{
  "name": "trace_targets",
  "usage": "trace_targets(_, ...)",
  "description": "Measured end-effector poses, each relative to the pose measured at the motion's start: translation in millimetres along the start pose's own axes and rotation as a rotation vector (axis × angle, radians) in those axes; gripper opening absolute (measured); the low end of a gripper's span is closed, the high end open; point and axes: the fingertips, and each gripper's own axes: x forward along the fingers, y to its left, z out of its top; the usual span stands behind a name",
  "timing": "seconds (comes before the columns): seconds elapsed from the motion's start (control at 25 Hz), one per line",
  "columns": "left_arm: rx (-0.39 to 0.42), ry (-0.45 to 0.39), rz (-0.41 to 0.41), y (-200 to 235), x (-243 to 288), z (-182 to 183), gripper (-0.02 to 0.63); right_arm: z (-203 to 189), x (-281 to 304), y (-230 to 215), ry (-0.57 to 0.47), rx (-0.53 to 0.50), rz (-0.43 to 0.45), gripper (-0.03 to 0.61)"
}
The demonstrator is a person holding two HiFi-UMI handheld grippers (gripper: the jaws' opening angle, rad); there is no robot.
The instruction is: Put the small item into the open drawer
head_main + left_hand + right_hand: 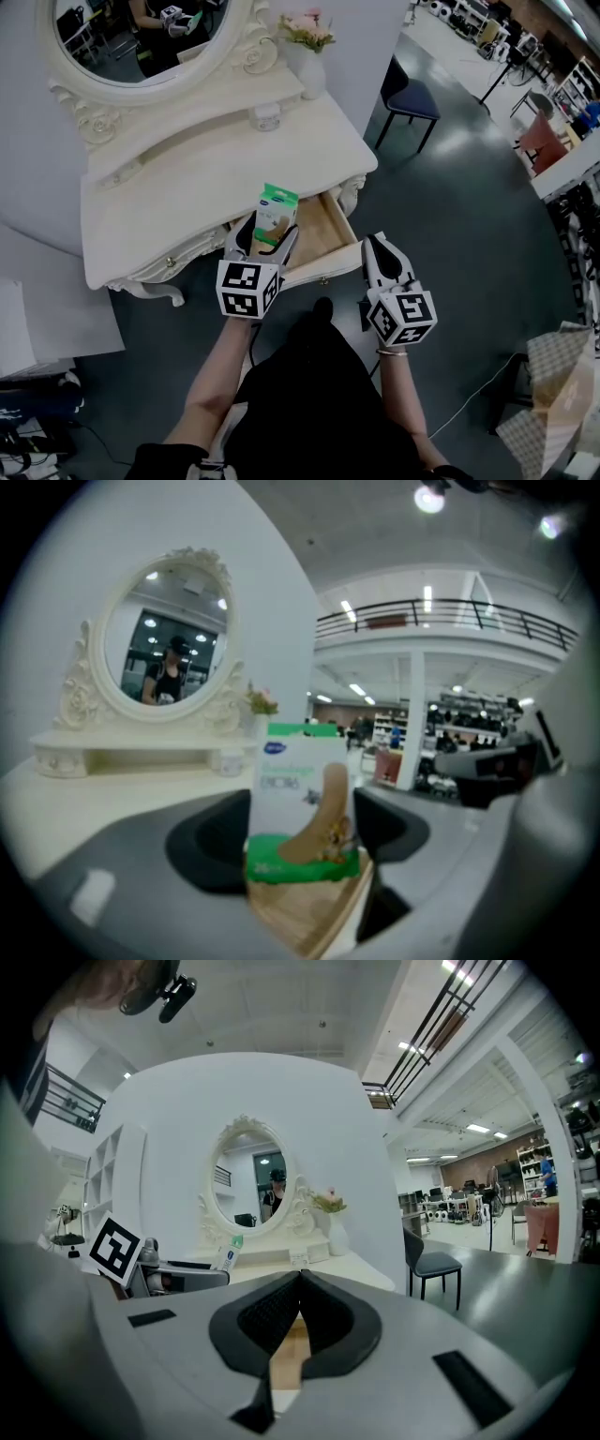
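A small white and green packet (274,216) with a tan strip printed on it stands upright between the jaws of my left gripper (265,236), which is shut on it. The left gripper view shows the packet (302,803) held above the wooden drawer floor (305,916). The open drawer (323,232) juts from the front of the cream dressing table (187,178), under the packet. My right gripper (378,251) hovers just right of the drawer front, its jaws shut together with nothing held (298,1283).
An oval mirror (141,37) rises at the table's back. A vase of pink flowers (307,47) and a small jar (267,116) stand on the raised shelf. A dark chair (408,98) is on the floor to the right. Beige bags (558,394) lie at the lower right.
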Motion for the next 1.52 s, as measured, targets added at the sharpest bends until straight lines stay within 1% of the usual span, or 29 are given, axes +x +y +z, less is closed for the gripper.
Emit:
trace_targets(0.24,0.002,0.036,-0.009,1,20,-4,0.35,10,13,-17,-0.019,0.011,-0.016,-0.003)
trace_targets(0.44,0.035,0.075,-0.032,-5,41,-12,0.35,13,24,-28,-0.025,0.019,-0.019,-0.003)
trace_targets(0.56,0.048,0.105,-0.038,-7,54,-19,0.35,11,31,-36,-0.013,0.024,-0.023,-0.003)
trace_targets(0.8,0.084,0.171,-0.075,-14,80,-35,0.35,6,44,-54,0.018,0.034,-0.031,-0.003)
trace_targets(1.16,0.101,0.275,-0.114,-21,114,-66,0.351,-6,54,-84,0.047,0.067,-0.069,-0.003)
trace_targets(1.52,0.133,0.379,-0.158,-30,137,-98,0.35,-21,66,-96,0.079,0.107,-0.081,-0.003)
